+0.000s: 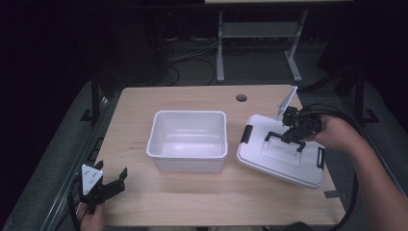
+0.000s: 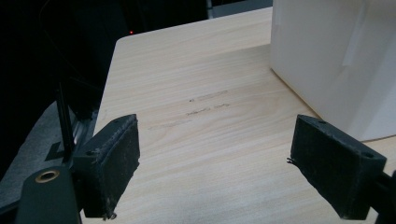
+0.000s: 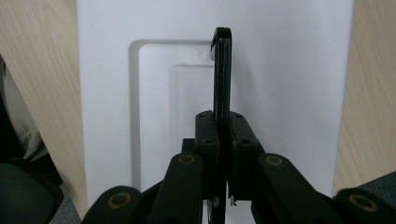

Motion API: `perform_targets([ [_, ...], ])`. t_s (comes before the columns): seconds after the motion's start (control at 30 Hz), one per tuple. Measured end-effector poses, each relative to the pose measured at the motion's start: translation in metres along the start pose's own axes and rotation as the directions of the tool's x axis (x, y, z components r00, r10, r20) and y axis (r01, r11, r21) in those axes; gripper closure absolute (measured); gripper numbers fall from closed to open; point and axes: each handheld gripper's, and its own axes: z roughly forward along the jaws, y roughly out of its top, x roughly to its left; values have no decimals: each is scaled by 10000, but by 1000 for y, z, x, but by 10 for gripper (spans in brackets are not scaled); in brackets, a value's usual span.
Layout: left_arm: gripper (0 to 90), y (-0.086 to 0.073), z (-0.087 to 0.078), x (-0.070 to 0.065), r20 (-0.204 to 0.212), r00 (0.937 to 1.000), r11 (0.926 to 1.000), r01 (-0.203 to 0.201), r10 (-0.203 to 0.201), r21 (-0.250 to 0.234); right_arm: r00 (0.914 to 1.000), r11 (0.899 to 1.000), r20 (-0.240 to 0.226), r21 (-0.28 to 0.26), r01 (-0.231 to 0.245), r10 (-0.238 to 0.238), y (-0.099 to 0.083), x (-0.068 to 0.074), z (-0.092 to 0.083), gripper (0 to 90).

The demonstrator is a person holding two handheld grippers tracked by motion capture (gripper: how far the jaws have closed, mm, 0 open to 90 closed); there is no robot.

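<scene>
R gripper is clamped tight on the black handle atop the white lid, which sits tilted at the table's right side, just beside the open white bin. L gripper hangs w/ jaws wide apart, nothing between them, near the front-left corner.

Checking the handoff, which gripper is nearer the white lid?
Right. The right gripper is shut on the white lid's black handle; the left gripper sits open, far across the table.
</scene>
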Motion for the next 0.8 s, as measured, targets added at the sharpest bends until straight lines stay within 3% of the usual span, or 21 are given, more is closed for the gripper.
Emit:
perform_targets([
  [0.5, 151, 0, 0, 0, -12, 10000, 10000, 32, -32, -24, 9993, 9994, 203, -62, 329, -328, 12, 5, -32, 844],
  [0.8, 150, 0, -1, 0, -20, 10000, 10000, 40, -40, 0, 9973, 9975, 246, -169, 692, -688, 30, 10, -48, 844],
])
